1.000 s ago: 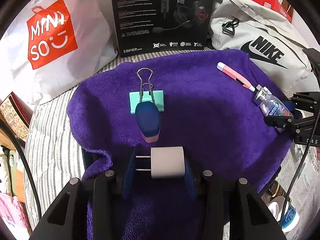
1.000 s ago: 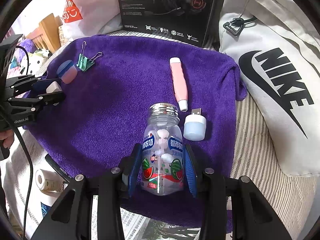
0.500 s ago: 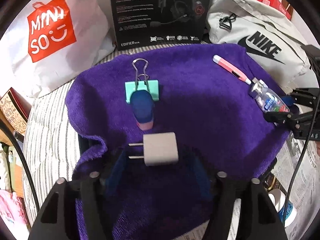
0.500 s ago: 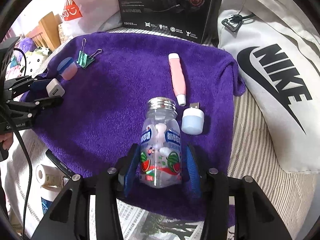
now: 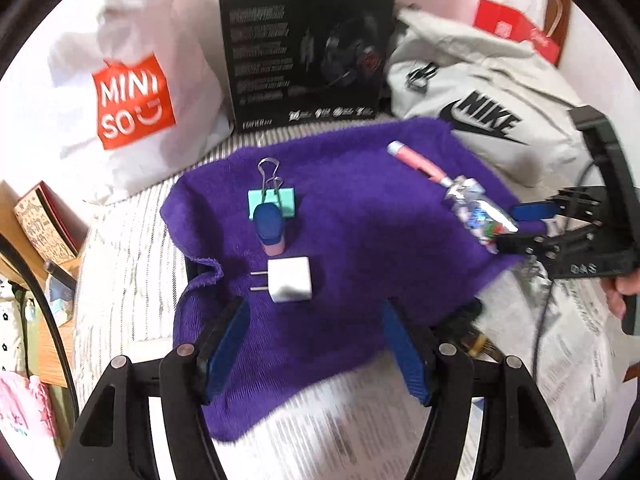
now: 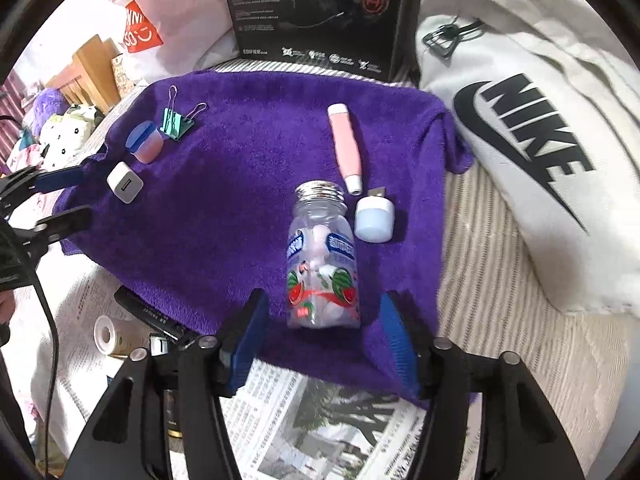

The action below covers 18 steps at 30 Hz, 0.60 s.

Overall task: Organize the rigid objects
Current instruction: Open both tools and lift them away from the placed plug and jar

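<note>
A purple towel (image 5: pixel 360 248) carries the objects. A white plug charger (image 5: pixel 289 285) lies just beyond my open left gripper (image 5: pixel 316 344), free of the pads; it also shows in the right wrist view (image 6: pixel 125 187). Behind it are a blue-and-pink cap (image 5: pixel 270 226) and a teal binder clip (image 5: pixel 273 200). A clear candy bottle (image 6: pixel 322 260) lies on its side ahead of my open right gripper (image 6: pixel 322 340), not gripped. Beside it are a pink pen (image 6: pixel 345 148) and a small blue USB light (image 6: pixel 375 218).
A black headset box (image 5: pixel 304 44), a white Miniso bag (image 5: pixel 132 80) and a grey Nike bag (image 6: pixel 532 132) ring the towel's far side. Newspaper (image 6: pixel 320 420) lies at the near edge, with a tape roll (image 6: pixel 106 330) to the left.
Both grippers opened and drew back. The left let go of the charger and the right let go of the bottle; both now lie on the towel.
</note>
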Each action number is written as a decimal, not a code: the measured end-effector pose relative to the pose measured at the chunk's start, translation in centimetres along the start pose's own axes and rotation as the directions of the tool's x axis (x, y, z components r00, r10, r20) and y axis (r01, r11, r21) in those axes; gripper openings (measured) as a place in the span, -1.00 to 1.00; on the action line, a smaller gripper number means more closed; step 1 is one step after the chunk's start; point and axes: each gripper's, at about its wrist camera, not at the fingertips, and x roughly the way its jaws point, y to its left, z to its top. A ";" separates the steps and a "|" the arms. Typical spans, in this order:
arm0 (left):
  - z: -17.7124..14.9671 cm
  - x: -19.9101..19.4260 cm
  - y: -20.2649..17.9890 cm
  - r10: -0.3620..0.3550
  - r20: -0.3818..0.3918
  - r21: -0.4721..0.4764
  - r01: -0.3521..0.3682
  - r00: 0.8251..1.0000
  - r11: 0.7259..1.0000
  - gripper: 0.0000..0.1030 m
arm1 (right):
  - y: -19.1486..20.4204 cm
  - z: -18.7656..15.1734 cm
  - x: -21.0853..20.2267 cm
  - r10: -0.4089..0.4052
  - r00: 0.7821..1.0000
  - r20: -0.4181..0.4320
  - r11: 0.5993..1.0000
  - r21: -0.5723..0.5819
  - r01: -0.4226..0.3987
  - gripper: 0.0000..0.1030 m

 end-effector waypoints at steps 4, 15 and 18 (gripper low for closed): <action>-1.3 -1.9 -1.4 -0.041 0.013 0.002 0.041 0.999 0.999 0.34 | -0.2 -1.1 -2.0 0.005 1.000 0.024 1.000 0.017 -0.005 0.16; -3.6 0.2 -5.2 -0.132 -0.056 -0.044 0.130 0.990 0.991 0.34 | 1.2 -6.8 -6.2 0.063 0.996 0.069 0.998 0.027 -0.065 0.17; -3.3 1.0 -5.8 -0.128 -0.073 -0.046 0.124 0.989 0.991 0.34 | 1.4 -8.4 -5.8 0.080 0.995 0.052 0.996 0.042 -0.082 0.17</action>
